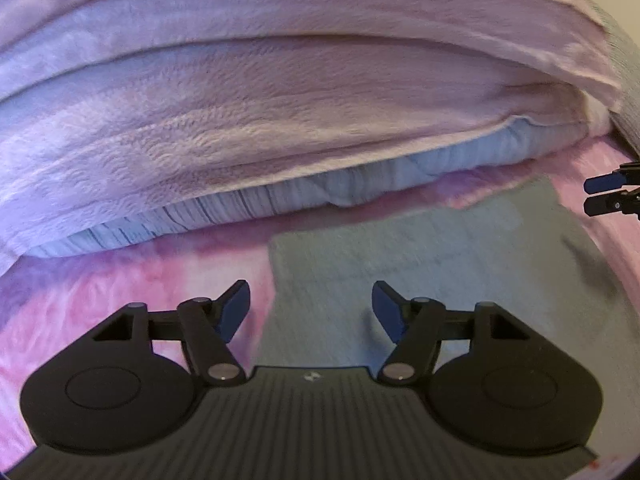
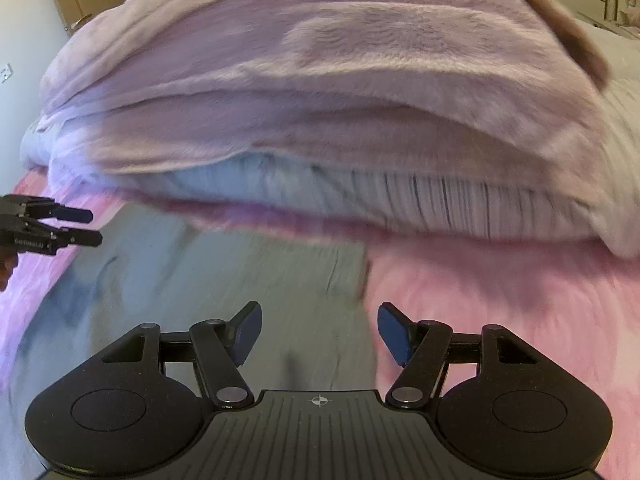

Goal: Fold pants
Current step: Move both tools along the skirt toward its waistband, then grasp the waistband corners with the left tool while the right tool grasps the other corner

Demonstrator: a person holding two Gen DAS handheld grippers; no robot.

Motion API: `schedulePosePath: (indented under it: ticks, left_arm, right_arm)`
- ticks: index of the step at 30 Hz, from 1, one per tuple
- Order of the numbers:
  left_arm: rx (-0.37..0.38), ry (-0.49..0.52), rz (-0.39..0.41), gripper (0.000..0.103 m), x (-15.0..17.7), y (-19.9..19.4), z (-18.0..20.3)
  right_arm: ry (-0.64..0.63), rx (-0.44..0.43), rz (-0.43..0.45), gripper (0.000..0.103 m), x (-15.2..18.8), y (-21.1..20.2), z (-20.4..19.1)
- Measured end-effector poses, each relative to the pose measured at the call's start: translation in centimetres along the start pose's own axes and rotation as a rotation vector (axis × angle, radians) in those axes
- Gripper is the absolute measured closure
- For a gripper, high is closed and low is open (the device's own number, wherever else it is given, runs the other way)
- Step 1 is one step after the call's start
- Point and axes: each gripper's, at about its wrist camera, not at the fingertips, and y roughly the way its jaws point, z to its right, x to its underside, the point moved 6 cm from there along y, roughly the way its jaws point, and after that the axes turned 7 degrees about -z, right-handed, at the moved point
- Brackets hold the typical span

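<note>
On the pink tie-dye bed sheet (image 1: 120,288), the grey pants (image 1: 420,248) lie flat just ahead of my left claw (image 1: 310,308) and right claw (image 2: 320,332), both released and empty, so I'd pinch one far corner each, evenly.

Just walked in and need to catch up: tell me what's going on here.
A person is working with two hand-held claws over grey pants spread flat on a pink tie-dye bedspread, in front of a heap of lilac fleece blanket. The left claw is over the pants' left edge and the right claw over their right edge. Both stand open with no cloth between the fingers, so nothing is gripped yet. The frames are motion-blurred.
</note>
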Motion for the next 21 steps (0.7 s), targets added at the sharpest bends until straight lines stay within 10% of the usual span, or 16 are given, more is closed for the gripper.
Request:
schedulePosePath:
  ticks: [5,14,21]
  left_arm:
    - [0.039,-0.007,-0.037,0.059,-0.7,2.6,-0.8]
    - [0.053,0.027,-0.044,0.068,-0.3,3.2,-0.6]
    - [0.043,-0.009,-0.044,0.066,-0.3,3.4,-0.6]
  right_arm:
    - [0.035,-0.038,-0.028,0.047,-1.3,2.9,1.9]
    - [0.088,-0.056,-0.026,0.088,-1.2,3.9,2.8]
    - [0.092,0.014,-0.041,0.070,-1.2,4.2,2.4]
